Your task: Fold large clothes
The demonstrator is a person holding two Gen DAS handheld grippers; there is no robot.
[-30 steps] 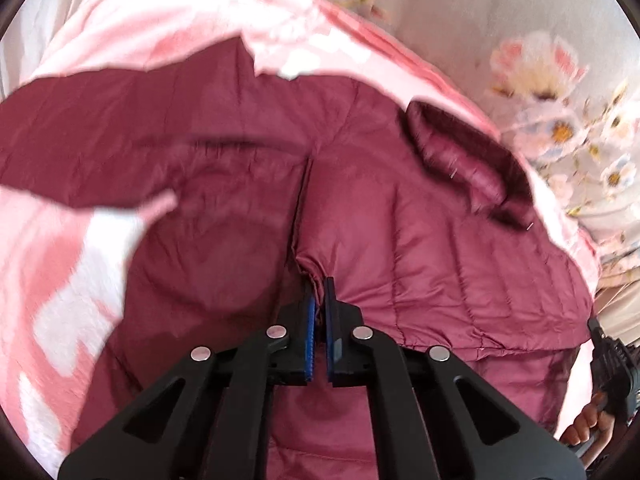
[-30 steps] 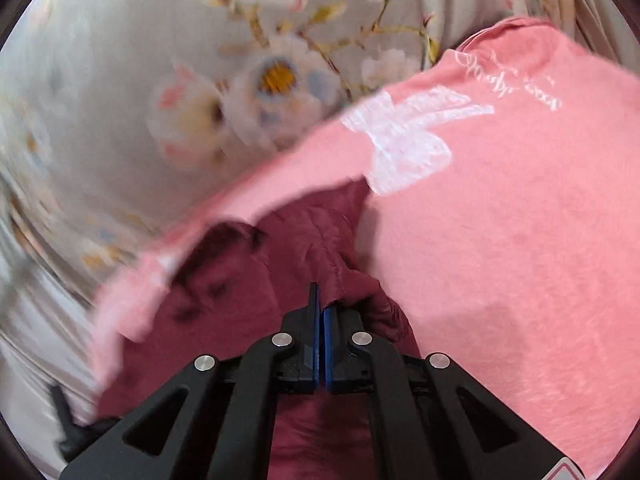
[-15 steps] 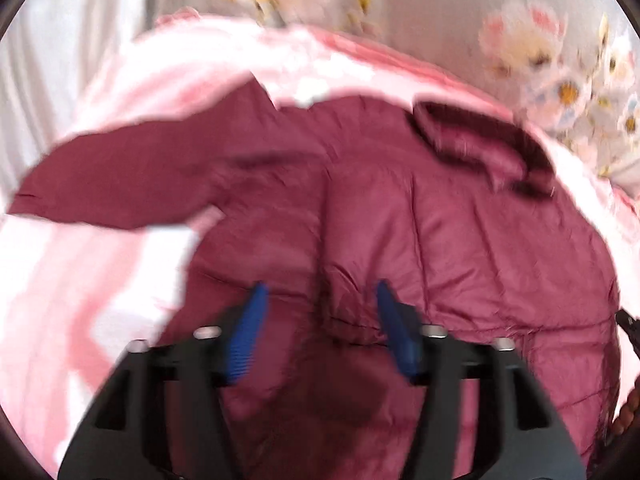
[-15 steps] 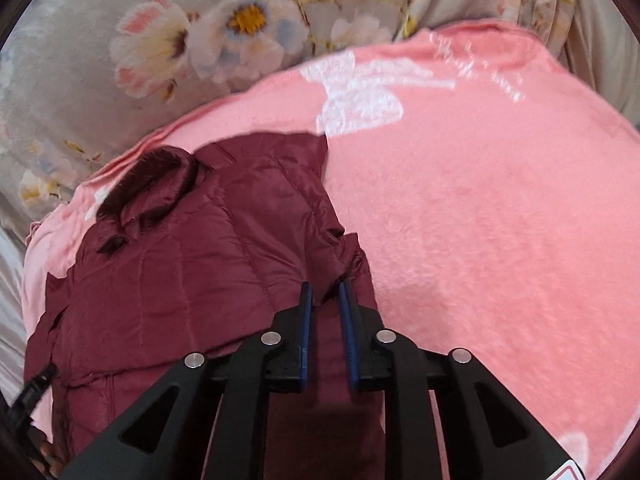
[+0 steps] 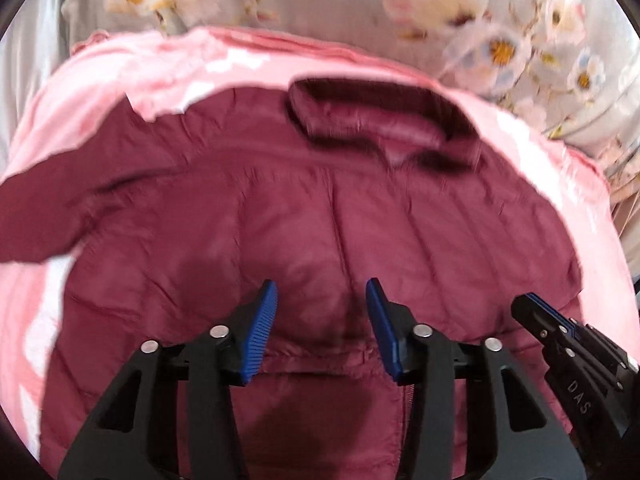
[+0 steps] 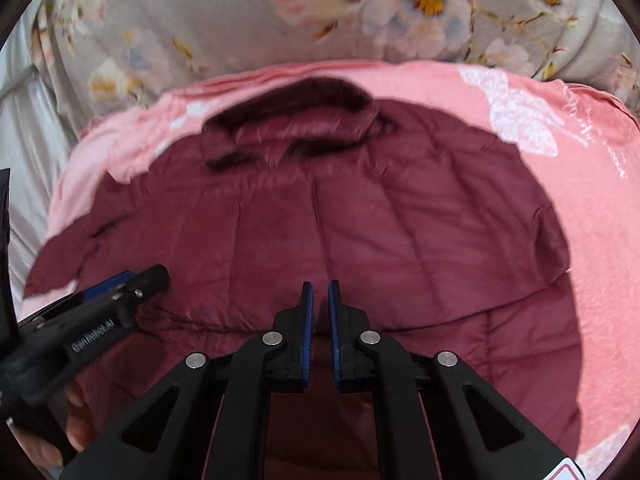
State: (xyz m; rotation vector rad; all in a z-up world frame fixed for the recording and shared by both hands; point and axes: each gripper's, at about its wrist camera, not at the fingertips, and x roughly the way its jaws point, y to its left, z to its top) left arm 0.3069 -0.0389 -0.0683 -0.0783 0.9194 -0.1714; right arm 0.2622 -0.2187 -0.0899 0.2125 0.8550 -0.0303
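A maroon quilted jacket (image 5: pixel 304 216) lies flat on a pink blanket (image 5: pixel 56 128), its dark collar (image 5: pixel 372 116) at the far side. A sleeve (image 5: pixel 44 216) stretches out to the left. My left gripper (image 5: pixel 322 320) is open and empty above the jacket's lower middle. My right gripper (image 6: pixel 320 312) hovers above the jacket (image 6: pixel 320 216) with its jaws a narrow gap apart and nothing between them. The right gripper also shows at the right edge of the left wrist view (image 5: pixel 536 312), and the left gripper at the left of the right wrist view (image 6: pixel 132 284).
A grey floral cloth (image 6: pixel 360 12) rises behind the blanket (image 6: pixel 580 184). A white sheet (image 6: pixel 24 128) lies at the far left. White butterfly print (image 6: pixel 520 120) marks the blanket at the right.
Both grippers have let go of the jacket and pulled back above it. The left jaws opened wide, the right jaws parted slightly. The jacket now lies spread flat.
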